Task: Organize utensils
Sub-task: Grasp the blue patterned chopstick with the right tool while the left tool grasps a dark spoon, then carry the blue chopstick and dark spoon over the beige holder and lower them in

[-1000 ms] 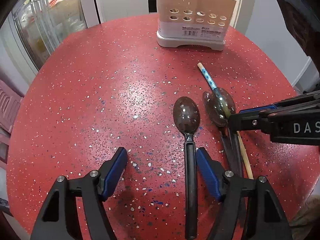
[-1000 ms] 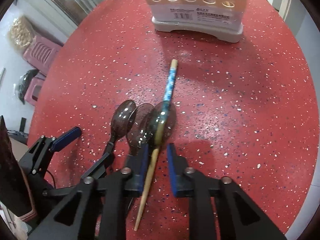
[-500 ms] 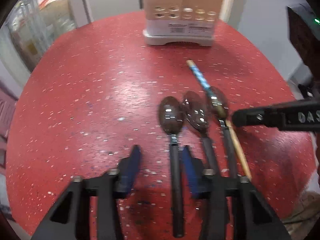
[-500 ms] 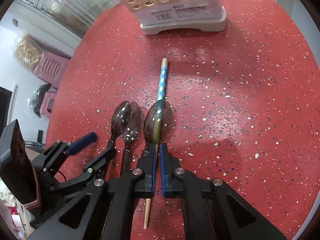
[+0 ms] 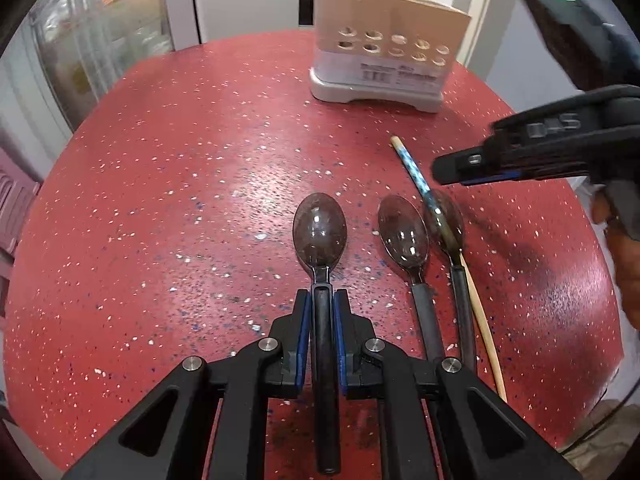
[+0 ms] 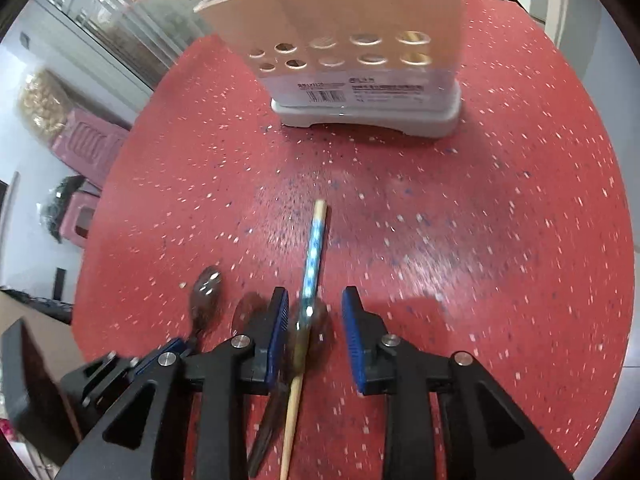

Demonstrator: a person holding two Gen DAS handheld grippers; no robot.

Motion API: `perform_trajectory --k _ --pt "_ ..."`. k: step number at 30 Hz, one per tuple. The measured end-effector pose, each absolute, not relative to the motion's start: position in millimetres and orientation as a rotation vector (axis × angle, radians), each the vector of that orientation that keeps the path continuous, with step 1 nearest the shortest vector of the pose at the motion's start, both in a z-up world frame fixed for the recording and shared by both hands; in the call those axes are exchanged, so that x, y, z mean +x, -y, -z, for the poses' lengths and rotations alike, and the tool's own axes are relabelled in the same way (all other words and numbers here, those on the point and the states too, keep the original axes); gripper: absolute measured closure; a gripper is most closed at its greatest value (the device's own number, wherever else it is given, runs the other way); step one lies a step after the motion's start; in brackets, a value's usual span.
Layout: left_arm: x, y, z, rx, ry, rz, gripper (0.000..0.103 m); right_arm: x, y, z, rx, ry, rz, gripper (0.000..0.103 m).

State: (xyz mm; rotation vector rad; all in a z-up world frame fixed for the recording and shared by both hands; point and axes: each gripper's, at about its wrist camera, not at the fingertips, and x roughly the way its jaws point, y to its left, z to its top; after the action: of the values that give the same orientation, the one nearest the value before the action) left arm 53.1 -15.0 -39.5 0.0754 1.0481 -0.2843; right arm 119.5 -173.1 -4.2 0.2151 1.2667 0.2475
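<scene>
On the red speckled bench, the left gripper is closing on a spoon handle lying along its fingers; the right gripper is opening, empty, astride the chopstick.

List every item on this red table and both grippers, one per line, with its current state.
Left gripper: jaws closing onto the leftmost spoon's black handle.
Leftmost dark translucent spoon: flat on the table, bowl up.
Middle dark spoon: lying free.
Right dark spoon: lying under the chopstick.
Blue-patterned wooden chopstick: lying across that spoon.
Right gripper: jaws opening, gripping nothing.
Beige perforated utensil holder: upright, holding utensils.
</scene>
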Motion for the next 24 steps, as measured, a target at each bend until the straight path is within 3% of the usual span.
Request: perform_trajectory --k 5,8,14,24 --pt "47 8 34 0.066 -1.012 0.259 0.066 134 146 14 0.128 -1.317 -0.209 0.074" --pt "46 4 32 0.057 -0.997 0.249 0.066 133 132 17 0.030 -1.311 -0.180 0.094" --pt "45 -4 27 0.009 -0.973 0.221 0.066 121 155 10 0.135 -1.250 -0.224 0.095" --pt "53 -12 12 -0.072 -0.908 0.191 0.066 81 194 -44 0.192 -0.977 -0.321 0.095"
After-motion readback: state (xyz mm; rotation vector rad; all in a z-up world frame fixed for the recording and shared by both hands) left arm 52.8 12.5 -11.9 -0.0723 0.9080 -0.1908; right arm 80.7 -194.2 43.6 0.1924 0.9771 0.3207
